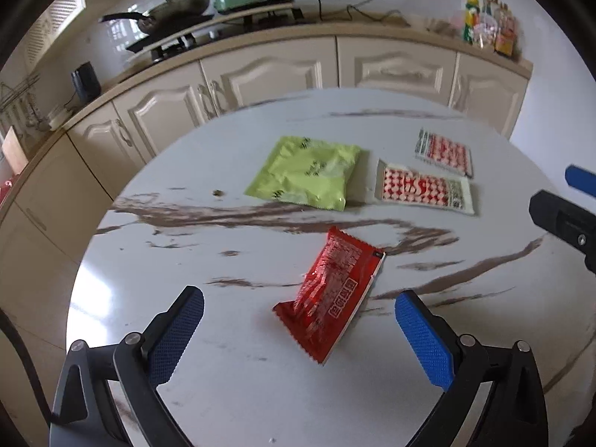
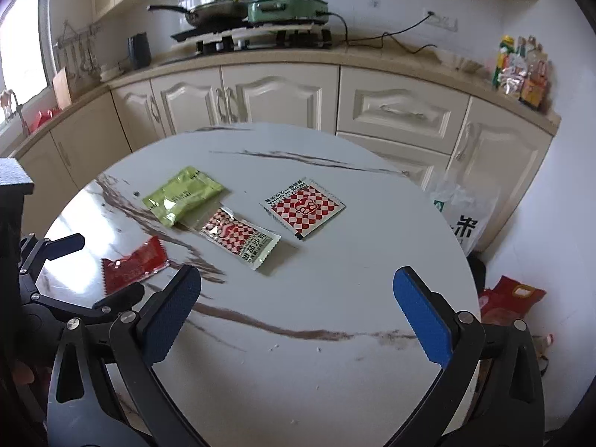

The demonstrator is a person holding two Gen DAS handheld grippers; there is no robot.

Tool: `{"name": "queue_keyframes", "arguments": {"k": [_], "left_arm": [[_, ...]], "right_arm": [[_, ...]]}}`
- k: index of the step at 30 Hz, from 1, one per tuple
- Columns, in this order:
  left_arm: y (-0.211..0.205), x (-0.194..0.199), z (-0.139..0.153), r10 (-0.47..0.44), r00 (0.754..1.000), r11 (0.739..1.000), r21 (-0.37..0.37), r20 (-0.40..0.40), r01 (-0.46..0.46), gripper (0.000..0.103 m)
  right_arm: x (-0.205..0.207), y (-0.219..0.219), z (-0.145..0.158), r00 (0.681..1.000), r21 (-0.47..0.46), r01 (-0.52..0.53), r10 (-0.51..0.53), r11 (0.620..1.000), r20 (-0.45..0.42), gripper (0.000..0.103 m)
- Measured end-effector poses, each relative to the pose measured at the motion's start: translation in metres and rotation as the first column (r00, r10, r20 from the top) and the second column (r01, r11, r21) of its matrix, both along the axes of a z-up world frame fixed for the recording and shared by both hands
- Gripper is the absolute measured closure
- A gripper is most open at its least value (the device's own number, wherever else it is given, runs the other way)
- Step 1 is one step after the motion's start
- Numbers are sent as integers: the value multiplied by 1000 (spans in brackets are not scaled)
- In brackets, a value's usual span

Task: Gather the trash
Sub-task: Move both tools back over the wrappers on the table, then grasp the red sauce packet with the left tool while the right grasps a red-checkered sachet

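Observation:
Four wrappers lie on the round marble table point(image 1: 231, 372) point(image 2: 335, 372). A crumpled red wrapper point(image 1: 331, 298) point(image 2: 134, 264) sits just ahead of my left gripper point(image 1: 298, 339), which is open with nothing between its blue pads. Farther off lie a green packet point(image 1: 309, 177) point(image 2: 182, 193), a long red-and-white checked sachet point(image 1: 424, 188) point(image 2: 242, 238) and a square checked sachet point(image 1: 445, 151) point(image 2: 303, 206). My right gripper point(image 2: 298, 316) hangs open above bare table, nearer than the long sachet. The left gripper point(image 2: 74, 272) shows at the left edge of the right wrist view.
Cream kitchen cabinets point(image 2: 279, 97) curve behind the table, with a stove, a pan point(image 2: 212, 11) and a green appliance point(image 2: 287, 5) on the counter. A white plastic bag point(image 2: 462, 212) and a red bag point(image 2: 510, 298) sit on the floor to the table's right.

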State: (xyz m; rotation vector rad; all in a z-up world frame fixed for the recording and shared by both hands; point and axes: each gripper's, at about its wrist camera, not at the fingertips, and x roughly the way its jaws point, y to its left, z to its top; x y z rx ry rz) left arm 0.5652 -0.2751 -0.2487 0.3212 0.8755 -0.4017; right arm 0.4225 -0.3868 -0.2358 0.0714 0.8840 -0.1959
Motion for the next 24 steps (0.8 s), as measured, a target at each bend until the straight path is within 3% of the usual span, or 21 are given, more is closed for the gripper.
{"name": "queue_keyframes", "arguments": {"k": [4,6,10,14,20,21,24], "left_arm": [[-3,10,-7,-5,1000,1000,-27,-11,5,3],[-1,14,-10,-30,999,997,-73,-41,27,10],[0,14,-9,-78,996,991,-111,-52,72,35],[-2,7,-6,-131,991,984,-127,-39,125,70],[-2,-2,-5,-148,988,982,-126,-36,142,78],[-1,-4,-4,-140,990,983,-122,-30,135,89],[6,-9,2,-134,990,983,-129,-35,129,91]], "right_arm": [[9,-1,-5,1000,5,-16,16,1000,-17,0],[13,-1,-7,1000,9,-22,22,1000,-19,0],[21,1,-10,999,7,-38,38,999,-32,0],[24,5,-14,998,0,-50,50,999,-47,0],[27,7,-14,996,-6,-55,54,998,-66,0],[28,8,-15,995,-8,-63,63,998,-73,0],[36,10,-21,990,3,-102,102,995,-95,0]]}}
